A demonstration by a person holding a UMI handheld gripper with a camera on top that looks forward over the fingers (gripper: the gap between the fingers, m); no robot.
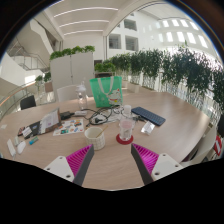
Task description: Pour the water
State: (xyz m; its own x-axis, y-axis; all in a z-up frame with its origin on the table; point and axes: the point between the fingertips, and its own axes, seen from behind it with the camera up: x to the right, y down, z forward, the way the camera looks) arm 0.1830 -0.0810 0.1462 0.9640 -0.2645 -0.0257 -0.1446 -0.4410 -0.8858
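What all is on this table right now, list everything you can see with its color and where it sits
Glass: one, clear, on a red coaster just ahead of the fingers.
Coaster: one, red, under the glass.
Cup: one, cream, left of the glass.
Chair: one, green, beyond the table.
Dark flat item: one, navy, right of the glass.
Table: one, light wood.
Hedge planters: row, green, behind the table.
Gripper: one, magenta pads, fingers open, holding nothing.
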